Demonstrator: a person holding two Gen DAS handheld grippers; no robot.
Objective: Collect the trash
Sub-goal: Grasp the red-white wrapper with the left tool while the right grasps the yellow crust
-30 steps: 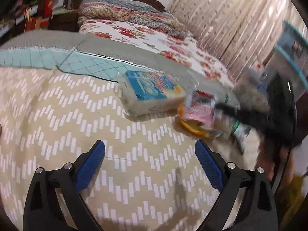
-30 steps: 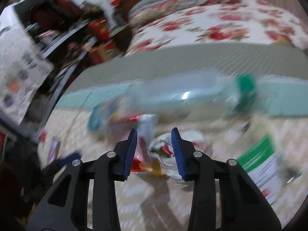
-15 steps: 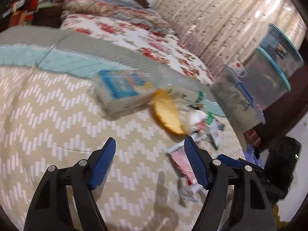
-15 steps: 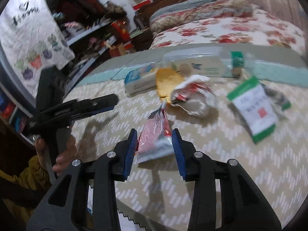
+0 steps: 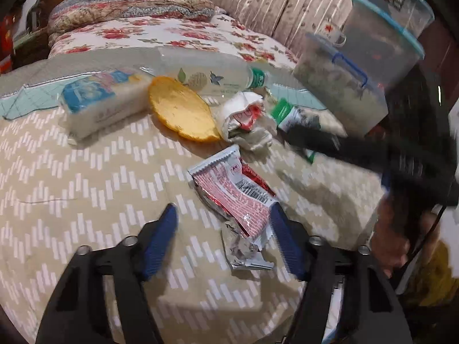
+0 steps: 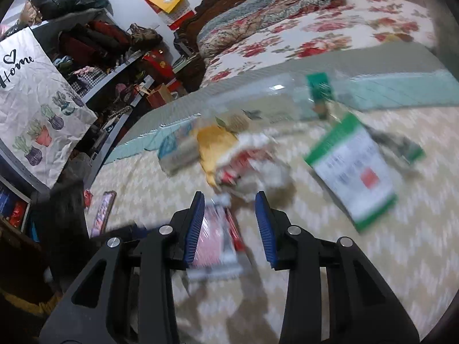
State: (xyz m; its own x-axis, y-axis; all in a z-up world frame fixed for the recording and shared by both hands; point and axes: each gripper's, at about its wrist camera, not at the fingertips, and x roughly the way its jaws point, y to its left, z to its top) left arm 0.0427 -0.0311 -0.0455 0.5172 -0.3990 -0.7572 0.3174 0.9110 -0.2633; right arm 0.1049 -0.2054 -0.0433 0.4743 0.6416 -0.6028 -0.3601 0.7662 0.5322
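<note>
- Bedroom clutter is lying on a chevron bedspread (image 5: 86,177).
- Left gripper (image 5: 223,238), jaws narrowing, is straddling the red wrapper (image 5: 238,197); it needs clamping.
- Right gripper (image 6: 229,223) is hovering half-open, empty.

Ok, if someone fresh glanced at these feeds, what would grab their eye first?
Probably the crumpled red-and-silver foil wrapper lying on the beige zigzag bedspread, between the blue pads of the left tongs, whose jaws have just been closing in without pinching it yet. Just beyond sit a round yellow-orange lid and a clear plastic bottle with a green cap.
</note>
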